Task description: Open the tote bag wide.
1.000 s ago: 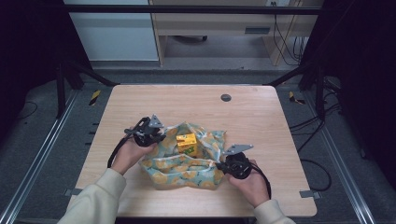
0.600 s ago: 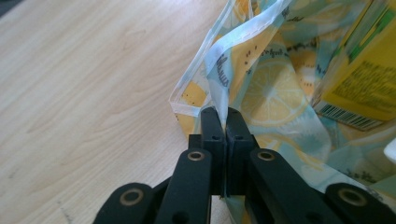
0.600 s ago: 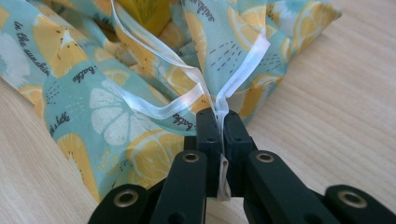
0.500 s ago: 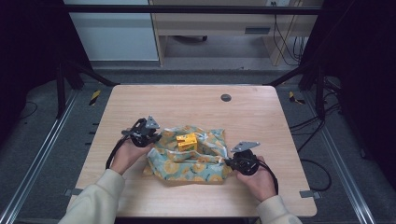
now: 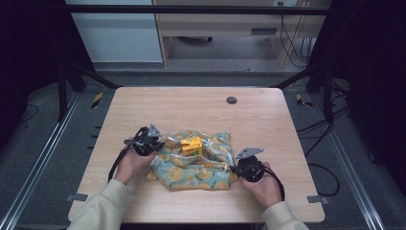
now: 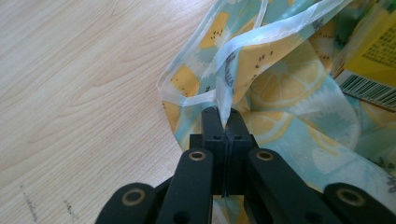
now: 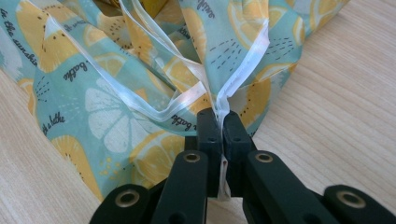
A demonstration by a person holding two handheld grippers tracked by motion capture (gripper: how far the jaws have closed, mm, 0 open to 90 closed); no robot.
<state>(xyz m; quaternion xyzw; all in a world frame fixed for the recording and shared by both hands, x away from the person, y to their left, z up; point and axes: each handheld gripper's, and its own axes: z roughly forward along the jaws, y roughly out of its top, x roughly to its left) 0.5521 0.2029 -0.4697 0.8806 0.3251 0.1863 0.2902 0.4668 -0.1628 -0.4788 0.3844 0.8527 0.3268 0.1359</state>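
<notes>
Two-handed handling of a printed bag on the pale wooden worktop. The thin teal fabric bag with a lemon-slice print and white-taped hems lay crumpled between the two tools, with a small yellow cardboard carton resting in its folds.

The left gripper had its jaws pressed fully together on a white hem at one side of the bag. From those jaws the cloth rose and fanned away to the right, and the carton's barcoded corner sat just beyond, up and to the right of the jaw tips. To the left of the jaws lay bare worktop.

The right gripper likewise held its jaws closed on a gathered white hem at the opposite side, a short tail of tape hanging down between them. The printed cloth spread up and to the left of the jaws, and bare wood showed to their right.

In the high view the left gripper and right gripper stood at opposite ends of the bag, each in a hand.

Judged from this, the step in hand was spreading or opening the bag by its two pinched edges. The next move would call for an even, outward pull with both grips kept firm, gentle enough that the thin hem did not slip free and the carton did not tip out.
</notes>
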